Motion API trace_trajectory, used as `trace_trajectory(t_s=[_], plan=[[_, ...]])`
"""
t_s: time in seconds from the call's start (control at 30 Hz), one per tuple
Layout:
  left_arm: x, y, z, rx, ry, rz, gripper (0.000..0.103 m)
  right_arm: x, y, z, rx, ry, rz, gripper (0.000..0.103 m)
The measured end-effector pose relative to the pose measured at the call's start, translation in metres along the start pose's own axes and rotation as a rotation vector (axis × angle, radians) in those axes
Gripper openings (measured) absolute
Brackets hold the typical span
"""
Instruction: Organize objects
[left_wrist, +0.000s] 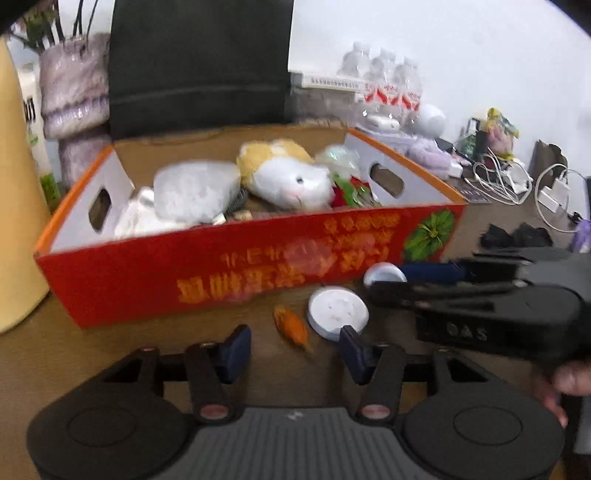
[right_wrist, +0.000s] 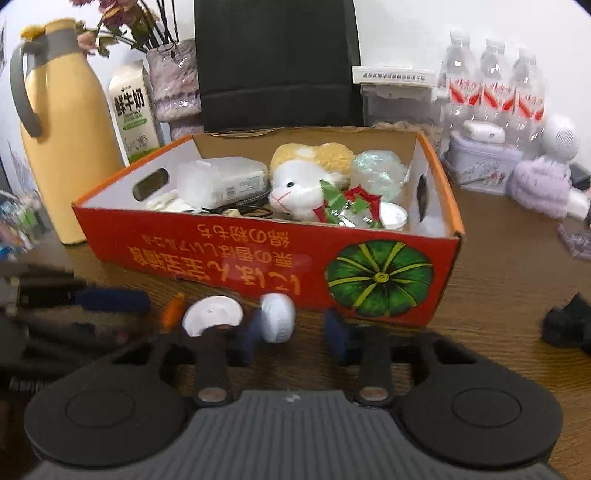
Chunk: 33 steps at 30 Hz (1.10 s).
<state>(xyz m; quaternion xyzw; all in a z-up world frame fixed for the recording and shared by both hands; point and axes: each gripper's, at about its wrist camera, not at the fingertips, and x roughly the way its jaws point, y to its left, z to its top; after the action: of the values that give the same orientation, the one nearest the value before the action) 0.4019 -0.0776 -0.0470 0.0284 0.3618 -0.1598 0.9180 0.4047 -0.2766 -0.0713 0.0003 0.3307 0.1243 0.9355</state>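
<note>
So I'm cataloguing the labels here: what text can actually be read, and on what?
"鲜牛奶": white milk carton beside the yellow jug.
"OAS", partly legible: body of the black right gripper, seen from the left wrist camera.
Yellow characters, upside down, blurred: red cardboard box.
Line of print, too small: white strip behind the box.
Red labels, unreadable: clear water bottles.

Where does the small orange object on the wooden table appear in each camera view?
Left wrist view: the small orange object lies low in the centre, just left of the flat white round lid.
Right wrist view: it sits lower left, again left of that lid.
Shared landmark: red cardboard box.
</note>
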Motion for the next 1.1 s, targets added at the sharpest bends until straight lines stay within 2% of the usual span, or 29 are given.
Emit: trace_trajectory(t_s=[0.03,0.1,0.13,0.23,0.3,0.33,0.47,0.57,0.67,0.73,0.8,0.87,0.97,1.1], plan=[[0.000,0.000,0.000,0.000,-0.016,0.010,0.037,-0.001,0.000,0.000,-0.009,0.000,-0.012,0.025],[0.001,-0.001,-0.001,0.027,-0.030,0.044,0.013,-0.001,-0.002,0.000,0.004,0.000,-0.002,0.024],[0.002,0.000,0.000,0.025,-0.032,0.057,0.010,-0.001,-0.002,0.000,0.010,-0.003,0.005,0.024],[0.000,0.004,0.000,0.001,-0.041,0.037,0.009,0.001,0.003,-0.001,-0.012,-0.010,0.000,0.019],[-0.005,-0.001,-0.003,0.036,-0.048,0.045,0.009,0.000,0.008,-0.002,-0.040,-0.013,-0.022,0.016],[-0.010,-0.002,-0.004,0.045,-0.062,0.056,0.009,-0.002,0.010,-0.002,-0.045,-0.017,-0.025,0.010],[-0.044,-0.004,-0.004,0.012,-0.140,0.070,0.009,-0.018,0.014,-0.007,-0.051,-0.047,-0.033,0.010],[-0.092,-0.004,-0.015,-0.062,-0.206,0.034,0.009,-0.049,0.018,-0.015,-0.035,-0.094,-0.042,0.010],[-0.147,-0.006,-0.044,-0.129,-0.258,-0.012,0.009,-0.103,0.027,-0.031,0.002,-0.164,-0.025,0.010],[-0.180,-0.012,-0.070,-0.156,-0.269,-0.023,0.009,-0.141,0.041,-0.052,0.007,-0.189,-0.004,0.010],[-0.209,-0.018,-0.099,-0.190,-0.253,-0.051,0.009,-0.175,0.056,-0.078,0.036,-0.177,0.042,0.010],[-0.230,-0.023,-0.124,-0.226,-0.207,-0.088,0.009,-0.202,0.069,-0.103,0.079,-0.154,0.076,0.010],[-0.248,-0.029,-0.142,-0.225,-0.188,-0.087,0.009,-0.231,0.082,-0.126,0.108,-0.121,0.110,0.010],[-0.259,-0.035,-0.141,-0.196,-0.226,-0.058,0.009,-0.254,0.088,-0.128,0.065,-0.155,0.043,0.010]])
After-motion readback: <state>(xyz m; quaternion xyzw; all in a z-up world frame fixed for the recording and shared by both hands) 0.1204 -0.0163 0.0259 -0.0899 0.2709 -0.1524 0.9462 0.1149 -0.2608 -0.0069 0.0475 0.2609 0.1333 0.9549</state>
